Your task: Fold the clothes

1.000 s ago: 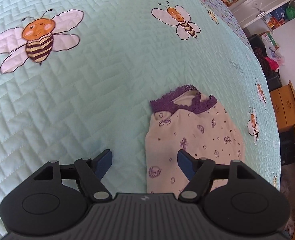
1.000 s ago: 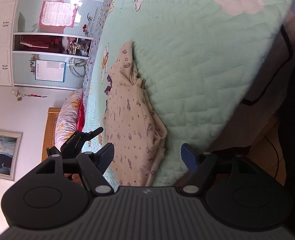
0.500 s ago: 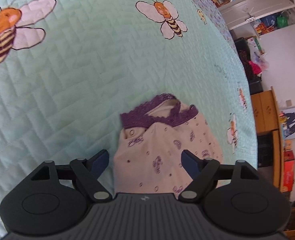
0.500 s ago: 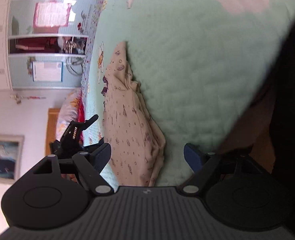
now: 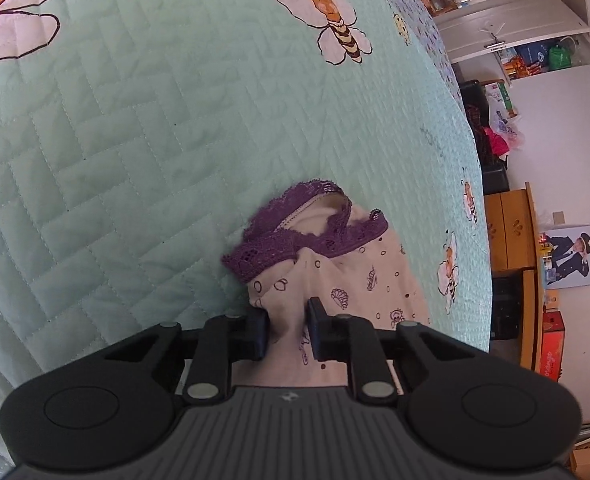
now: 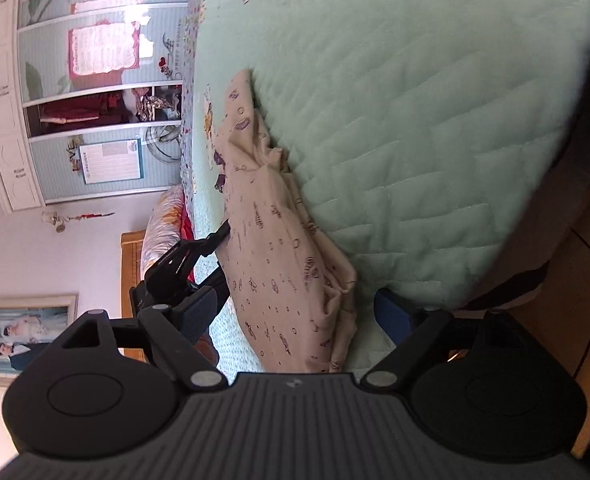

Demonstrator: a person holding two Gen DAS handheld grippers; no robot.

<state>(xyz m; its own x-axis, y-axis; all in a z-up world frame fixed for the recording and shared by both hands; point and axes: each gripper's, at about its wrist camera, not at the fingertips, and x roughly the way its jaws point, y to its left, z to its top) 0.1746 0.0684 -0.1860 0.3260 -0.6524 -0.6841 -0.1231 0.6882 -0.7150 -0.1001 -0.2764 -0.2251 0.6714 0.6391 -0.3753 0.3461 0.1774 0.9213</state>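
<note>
A cream cotton garment printed with small purple figures and trimmed with purple lace (image 5: 327,276) lies folded on a mint-green quilted bedspread with embroidered bees (image 5: 143,128). In the left wrist view it sits low and a little right of centre, its lace edge (image 5: 295,236) towards the middle of the frame and its printed body running down under the camera. The left gripper (image 5: 287,330) has its jaws closing on a raised fold of the cream cloth near the lace end; both blue pads press against the cloth, which bunches into a ridge between them. In the right wrist view the same garment (image 6: 279,248) stretches from the upper middle of the frame down to the bottom centre, rumpled along its right edge, with the bedspread (image 6: 435,112) filling the upper right. The right gripper (image 6: 295,314) has its jaws opening and standing wide; the near end of the garment lies between the two pads, and neither pad presses on it. The left gripper (image 6: 183,268) shows at centre left of that view, its black fingers reaching the garment's left edge. A white wardrobe with glass panels (image 6: 75,92) fills the upper left.
</note>
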